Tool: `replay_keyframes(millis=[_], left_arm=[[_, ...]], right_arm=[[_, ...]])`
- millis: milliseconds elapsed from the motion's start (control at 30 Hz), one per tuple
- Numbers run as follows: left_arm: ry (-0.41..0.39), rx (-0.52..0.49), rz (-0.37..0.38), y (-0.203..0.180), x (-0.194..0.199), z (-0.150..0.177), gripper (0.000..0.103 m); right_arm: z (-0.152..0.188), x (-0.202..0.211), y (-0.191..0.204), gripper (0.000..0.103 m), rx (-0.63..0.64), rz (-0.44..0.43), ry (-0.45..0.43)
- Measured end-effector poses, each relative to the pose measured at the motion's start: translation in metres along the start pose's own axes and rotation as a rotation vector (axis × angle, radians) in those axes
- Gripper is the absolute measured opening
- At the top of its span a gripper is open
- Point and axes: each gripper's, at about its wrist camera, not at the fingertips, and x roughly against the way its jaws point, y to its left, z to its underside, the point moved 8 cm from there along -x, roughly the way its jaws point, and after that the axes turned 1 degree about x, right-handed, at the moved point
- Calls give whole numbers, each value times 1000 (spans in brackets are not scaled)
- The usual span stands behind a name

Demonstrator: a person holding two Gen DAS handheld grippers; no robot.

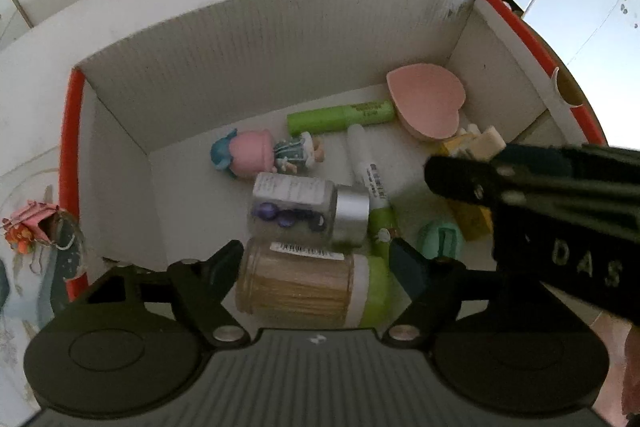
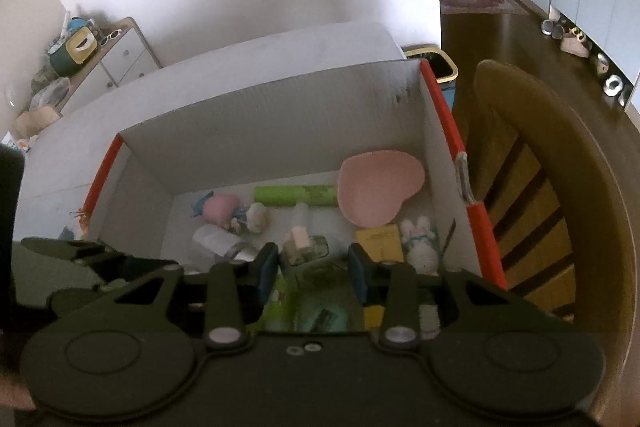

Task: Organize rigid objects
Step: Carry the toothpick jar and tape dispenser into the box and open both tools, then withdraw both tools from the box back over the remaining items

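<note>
White bunny toy [image 2: 421, 241] in rt wrist view only.

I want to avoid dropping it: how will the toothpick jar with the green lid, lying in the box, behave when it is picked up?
The toothpick jar lies on its side, a round cylinder, so a nudge may roll it. Its clear wall looks smooth, perhaps slippery. It is packed full, so probably not very light. The left tool straddles it.

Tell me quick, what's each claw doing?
Left claw: open, straddling the toothpick jar.
Right claw: half apart; holding anything, cannot tell.
</note>
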Motion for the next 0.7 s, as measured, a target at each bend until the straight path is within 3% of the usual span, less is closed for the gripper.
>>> replay_keyframes(millis=[167, 333, 700], left_arm=[[13, -1, 3, 0, -1, 1, 79], [5, -6, 11, 0, 1, 4, 79], [-102, -20, 74, 2, 32, 15, 79]], right_arm=[[4, 6, -5, 38, -26, -11, 27], [7, 15, -6, 46, -26, -19, 34], [10, 52, -1, 61, 27, -37, -6]])
